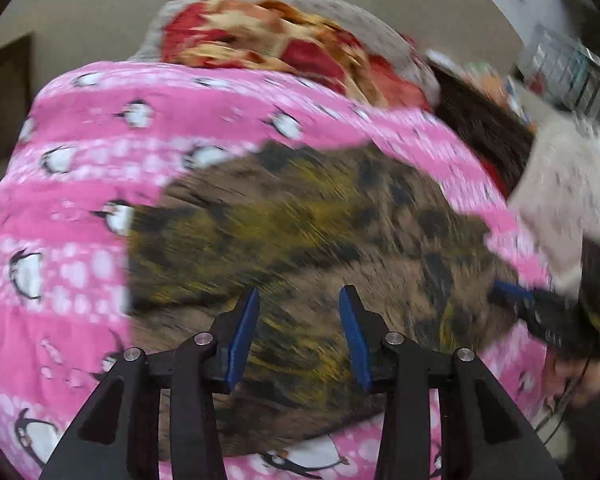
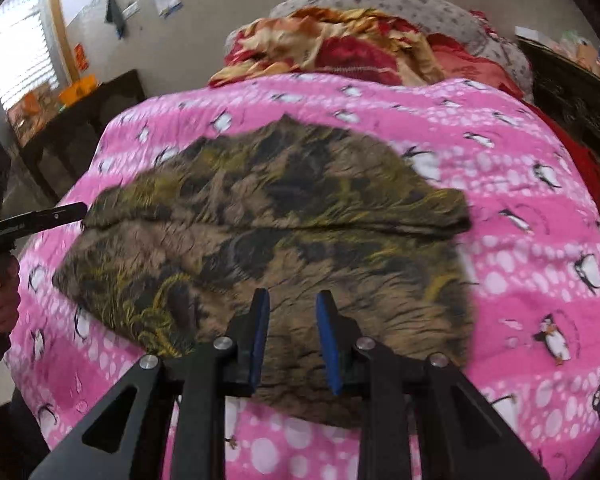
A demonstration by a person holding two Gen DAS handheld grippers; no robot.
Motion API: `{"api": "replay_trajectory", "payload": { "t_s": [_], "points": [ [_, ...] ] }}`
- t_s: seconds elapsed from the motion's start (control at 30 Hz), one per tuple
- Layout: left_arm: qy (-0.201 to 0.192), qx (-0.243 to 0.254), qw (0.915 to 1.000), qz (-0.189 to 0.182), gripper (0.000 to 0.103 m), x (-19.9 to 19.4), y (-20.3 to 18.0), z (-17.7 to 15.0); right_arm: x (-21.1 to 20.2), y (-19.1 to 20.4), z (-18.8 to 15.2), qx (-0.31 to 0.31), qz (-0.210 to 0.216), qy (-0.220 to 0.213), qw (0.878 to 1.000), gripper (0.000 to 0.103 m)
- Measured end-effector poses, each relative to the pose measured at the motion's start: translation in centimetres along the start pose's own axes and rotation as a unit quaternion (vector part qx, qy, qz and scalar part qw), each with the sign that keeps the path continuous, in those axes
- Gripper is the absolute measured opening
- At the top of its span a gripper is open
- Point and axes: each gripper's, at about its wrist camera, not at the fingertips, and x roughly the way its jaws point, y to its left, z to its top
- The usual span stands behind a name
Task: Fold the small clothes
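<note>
While both wrist views are motion-blurred, we see the brown patterned garment [image 2: 268, 232] lying folded on the pink penguin bedspread [image 2: 520, 184], a fold edge running from 9 to 3 o'clock. Left tool [image 1: 299, 300] and right tool [image 2: 293, 304] each stand slightly parted above the cloth, gripping nothing. Red-and-cream bedding [image 2: 340, 44] is bunched at 12 o'clock.

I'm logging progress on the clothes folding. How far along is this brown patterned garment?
Done: the brown patterned garment lies on the pink penguin blanket with one fold line across its middle. In hand: nothing; left gripper and right gripper both have jaws apart, empty. Left: probably further folds, since it is still wide.
</note>
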Motion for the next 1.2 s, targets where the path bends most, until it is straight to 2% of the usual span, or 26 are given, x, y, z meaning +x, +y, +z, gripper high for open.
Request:
{"api": "replay_trajectory", "payload": {
  "t_s": [0.07, 0.1, 0.17, 0.2, 0.27, 0.3, 0.5, 0.6, 0.67, 0.77, 0.83, 0.87, 0.97, 1.03, 1.1, 1.2],
  "points": [
    [0.035, 0.018, 0.9989, 0.027, 0.021, 1.9, -0.1, -1.2, 0.8, 0.2, -0.5, -0.026, -0.028, 0.008, 0.999, 0.026],
    [0.063, 0.014, 0.9972, 0.038, 0.016, 3.1, 0.8, -2.2, 1.5, -0.1, -0.9, -0.038, -0.046, 0.023, 0.998, 0.026],
    [0.042, 0.028, 0.9984, 0.027, 0.013, 2.8, 1.5, -3.2, 2.0, -1.8, -1.7, -0.040, -0.061, 0.037, 0.997, 0.022],
    [0.037, 0.032, 0.9985, 0.023, 0.012, 2.7, 1.9, -3.6, 1.7, -2.4, -1.8, -0.032, -0.046, 0.031, 0.998, 0.022],
    [0.034, 0.023, 0.9991, 0.014, 0.011, 2.6, 2.4, -3.7, 1.3, -3.7, -2.1, -0.014, -0.028, 0.026, 0.999, 0.010],
    [0.034, 0.022, 0.9991, 0.012, 0.011, 2.7, 2.6, -3.6, 1.1, -4.1, -2.2, -0.009, -0.026, 0.024, 0.999, 0.009],
    [0.033, 0.018, 0.9992, 0.010, 0.011, 2.5, 2.6, -3.8, 1.4, -5.3, -2.5, 0.015, 0.005, 0.024, 1.000, 0.008],
    [0.053, 0.002, 0.9985, 0.015, 0.011, 1.8, 2.4, -3.0, 1.1, -5.8, -1.9, 0.035, 0.021, 0.050, 0.998, 0.008],
    [0.042, -0.002, 0.9989, 0.020, 0.011, 0.8, 2.2, -1.8, -0.3, -5.8, -0.8, 0.049, 0.020, 0.039, 0.998, 0.014],
    [0.018, -0.025, 0.9995, -0.005, 0.012, -0.1, 2.1, 0.1, -2.0, -5.5, 1.1, 0.042, 0.002, 0.000, 0.999, 0.026],
    [0.026, -0.036, 0.9989, -0.014, 0.012, 1.1, 1.8, 1.4, -2.2, -5.5, 2.8, 0.047, -0.008, -0.017, 0.999, 0.029],
    [0.036, -0.034, 0.9987, -0.011, 0.012, 1.9, 1.5, 1.6, -1.6, -5.6, 3.5, 0.048, -0.013, -0.013, 0.999, 0.029],
    [0.113, -0.040, 0.9928, 0.005, 0.012, 6.6, 1.5, 1.6, 3.0, -5.9, 4.8, 0.042, -0.028, 0.058, 0.997, 0.029],
    [0.102, -0.030, 0.9942, 0.016, 0.013, 7.2, 1.1, 2.2, 6.6, -6.1, 4.4, 0.016, -0.057, 0.116, 0.992, 0.030],
    [0.109, -0.023, 0.9935, 0.024, 0.013, 8.0, 1.0, 3.5, 7.8, -5.7, 4.9, -0.024, -0.071, 0.101, 0.992, 0.036],
    [0.108, -0.020, 0.9934, 0.034, 0.012, 10.1, 2.0, 6.9, 9.4, -5.5, 6.8, -0.047, -0.080, 0.115, 0.989, 0.050]
  ]
}}
